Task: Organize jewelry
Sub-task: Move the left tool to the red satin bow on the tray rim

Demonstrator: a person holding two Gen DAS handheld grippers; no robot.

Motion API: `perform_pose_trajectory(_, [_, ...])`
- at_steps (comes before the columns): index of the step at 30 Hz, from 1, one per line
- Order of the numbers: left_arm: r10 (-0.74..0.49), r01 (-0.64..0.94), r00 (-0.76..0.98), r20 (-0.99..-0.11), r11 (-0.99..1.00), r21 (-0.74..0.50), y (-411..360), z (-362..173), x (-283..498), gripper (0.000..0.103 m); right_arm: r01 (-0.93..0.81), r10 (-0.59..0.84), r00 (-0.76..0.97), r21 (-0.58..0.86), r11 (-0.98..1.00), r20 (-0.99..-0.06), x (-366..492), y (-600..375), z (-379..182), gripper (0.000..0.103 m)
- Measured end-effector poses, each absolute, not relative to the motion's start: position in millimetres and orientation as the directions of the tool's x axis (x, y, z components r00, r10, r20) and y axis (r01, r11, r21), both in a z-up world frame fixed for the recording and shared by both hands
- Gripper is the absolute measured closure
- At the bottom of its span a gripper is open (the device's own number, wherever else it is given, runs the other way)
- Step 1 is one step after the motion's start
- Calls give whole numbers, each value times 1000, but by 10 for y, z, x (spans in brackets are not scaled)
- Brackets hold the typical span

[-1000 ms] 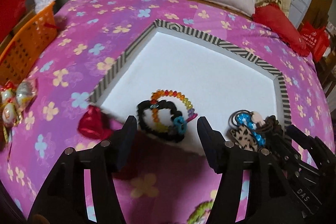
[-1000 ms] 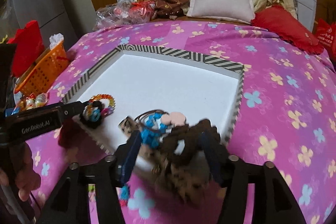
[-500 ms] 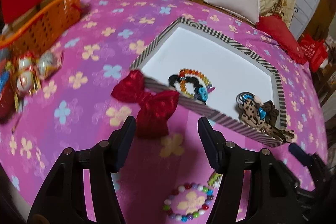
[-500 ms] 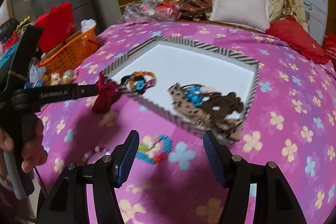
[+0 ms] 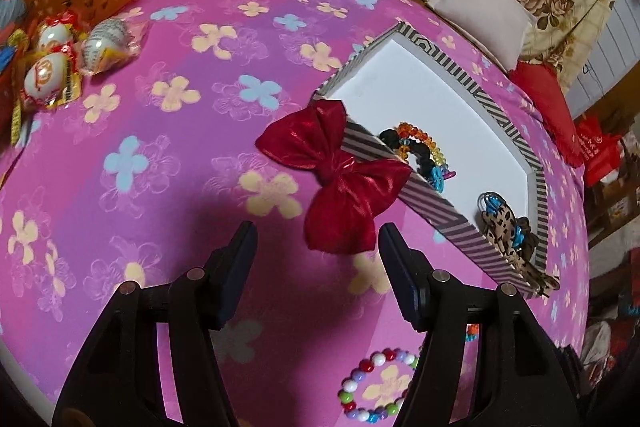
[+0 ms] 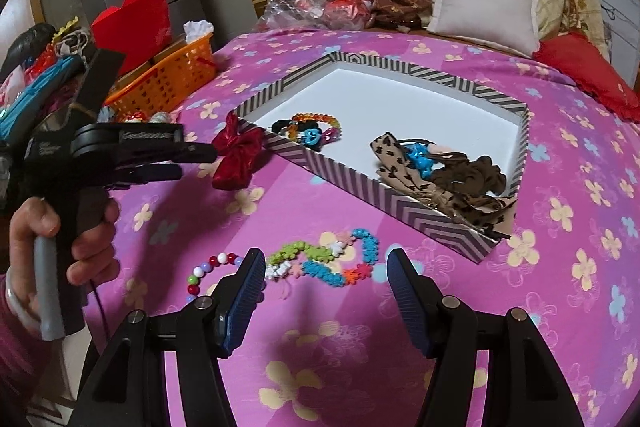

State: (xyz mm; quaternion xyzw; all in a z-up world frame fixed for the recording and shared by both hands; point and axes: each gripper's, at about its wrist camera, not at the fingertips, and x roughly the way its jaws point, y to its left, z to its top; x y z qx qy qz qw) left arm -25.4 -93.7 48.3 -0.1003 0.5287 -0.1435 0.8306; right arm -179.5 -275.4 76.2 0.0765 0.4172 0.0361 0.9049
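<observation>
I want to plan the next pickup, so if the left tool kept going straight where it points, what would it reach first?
Most likely the red bow, lying on the bedspread against the striped box. It sits just ahead of the open left tool, slightly right of centre; depth is hard to judge.

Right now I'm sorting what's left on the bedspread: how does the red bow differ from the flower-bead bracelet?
The red bow is shiny fabric in one colour; the flower-bead bracelet is a multicoloured bead loop. The bow leans against the striped box; the bracelet lies flat, apart from it. Both are still outside the box.
</observation>
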Motion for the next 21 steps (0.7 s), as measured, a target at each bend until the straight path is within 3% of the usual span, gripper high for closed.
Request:
perform_pose_trajectory(16, [-395,-99,414,-820,876,-472,-877,281,119,40,-14,168,644,208,978,-746,-1766,-2784,718,42])
perform_pose_trajectory(21, [-359,-93,393,-846,900,-425,-974,251,173,40,-11,174,642,219,976,-746,-1759,-2796,702,42])
